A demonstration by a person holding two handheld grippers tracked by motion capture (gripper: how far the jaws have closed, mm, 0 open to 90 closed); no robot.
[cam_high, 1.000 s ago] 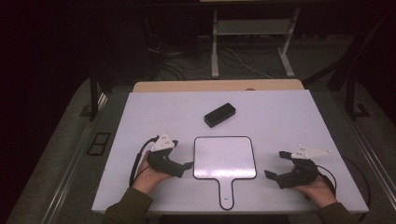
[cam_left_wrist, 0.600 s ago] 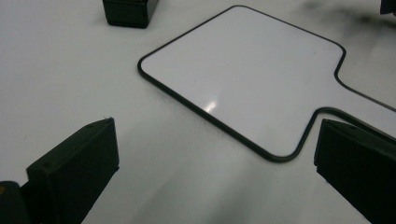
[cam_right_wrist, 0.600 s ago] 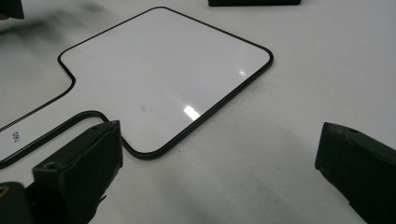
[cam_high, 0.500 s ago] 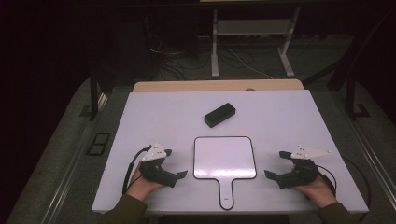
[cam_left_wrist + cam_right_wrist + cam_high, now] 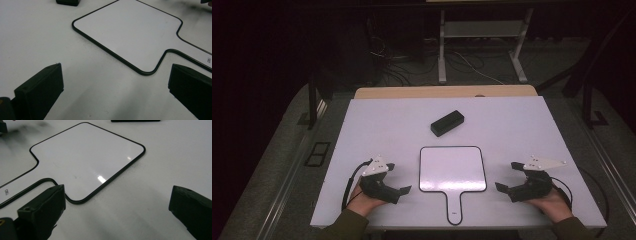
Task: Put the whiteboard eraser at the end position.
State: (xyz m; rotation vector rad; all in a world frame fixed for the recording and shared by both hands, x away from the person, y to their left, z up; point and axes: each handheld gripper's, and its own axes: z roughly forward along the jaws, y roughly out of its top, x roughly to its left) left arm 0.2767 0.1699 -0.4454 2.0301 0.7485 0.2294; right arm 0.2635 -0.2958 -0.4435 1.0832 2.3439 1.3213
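A white paddle-shaped board (image 5: 453,169) with a thin black rim lies flat at the front middle of the white table (image 5: 512,125), its handle pointing at the front edge. A black block (image 5: 447,123) rests farther back. My left gripper (image 5: 398,177) sits left of the board, open and empty, with its jaws turned toward it. My right gripper (image 5: 507,175) mirrors it on the right, also open and empty. In the left gripper view the board (image 5: 130,30) and the block (image 5: 68,2) lie ahead of the wide-spread jaws. The right gripper view shows the board (image 5: 85,157) just beyond its jaws.
The table's front edge runs close under both hands. Behind the white top is a strip of wooden table (image 5: 442,92), then a metal stand (image 5: 482,30) and cables on the dark floor. A black frame (image 5: 314,153) lies on the floor at the left.
My left gripper has drawn back from the board's left edge toward the table's front edge. The right gripper, the board and the block have stayed put.
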